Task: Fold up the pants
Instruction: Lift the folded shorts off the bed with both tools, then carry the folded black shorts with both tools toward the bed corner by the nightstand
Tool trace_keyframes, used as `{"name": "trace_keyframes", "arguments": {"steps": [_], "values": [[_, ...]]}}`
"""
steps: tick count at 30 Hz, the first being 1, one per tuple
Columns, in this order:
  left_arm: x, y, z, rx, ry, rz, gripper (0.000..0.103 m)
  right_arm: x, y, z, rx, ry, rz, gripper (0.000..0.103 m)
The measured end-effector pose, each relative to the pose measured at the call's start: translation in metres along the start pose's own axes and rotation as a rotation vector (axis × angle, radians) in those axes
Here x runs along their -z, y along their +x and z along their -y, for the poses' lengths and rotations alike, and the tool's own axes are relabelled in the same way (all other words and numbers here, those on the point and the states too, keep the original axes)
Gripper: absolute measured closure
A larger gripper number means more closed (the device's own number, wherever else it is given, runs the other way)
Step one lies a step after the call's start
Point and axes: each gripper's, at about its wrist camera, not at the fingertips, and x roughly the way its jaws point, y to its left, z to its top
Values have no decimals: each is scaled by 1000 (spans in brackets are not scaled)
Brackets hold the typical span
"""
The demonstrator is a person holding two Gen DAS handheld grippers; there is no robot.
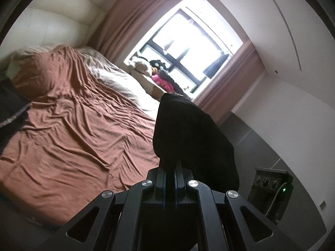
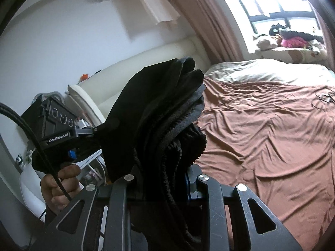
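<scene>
The black pants (image 2: 159, 108) hang bunched in the air above the bed, with an elastic waistband showing among the folds. My right gripper (image 2: 165, 179) is shut on a thick bundle of this cloth. My left gripper (image 1: 173, 167) is shut on a thin edge of the pants (image 1: 188, 129), which rise and drape over its fingertips. In the right wrist view the left gripper (image 2: 94, 131) appears at the left, held by a hand (image 2: 58, 188) and clamped on the cloth's far side. The right gripper's body (image 1: 270, 184) shows at the lower right of the left wrist view.
A bed with a wrinkled brown sheet (image 2: 261, 136) lies below and beyond the pants. A pale duvet (image 2: 261, 73) lies along its window side. A cream padded headboard (image 1: 58, 16), pink curtains (image 1: 129, 16) and a windowsill with soft toys (image 2: 289, 39) stand behind. Dark cloth (image 1: 12, 108) lies at the bed's left edge.
</scene>
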Motion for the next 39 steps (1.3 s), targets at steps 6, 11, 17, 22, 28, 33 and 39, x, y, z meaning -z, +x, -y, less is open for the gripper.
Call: {"name": "trace_keyframes", "arguments": {"steps": [6,11,17,22,28,33,39], "values": [[-20,-36,-33,-33,7,60,98,-4,40,-14,-49,-23,-12,81],[-31,-57,-60,-67,4,87,98,-8,74,-23,-82,-53,-28,81],[-48,-82,-101,-105,-18,119,98,-17,121,-31,-132,-71,-54,81],[-59,-96,-137,-137,-48,134,98,-21,161,-34,-168,-78,-86,81],[-75,-106,-182,-187,-57,148,98,-29,210,-47,-190,-91,-123,81],[-96,-113,-216,-238,-66,151,98,-37,255,-66,-203,-108,-149,81],[-124,-121,-252,-300,-49,160,98,-50,311,-86,-222,-100,-176,81]]}}
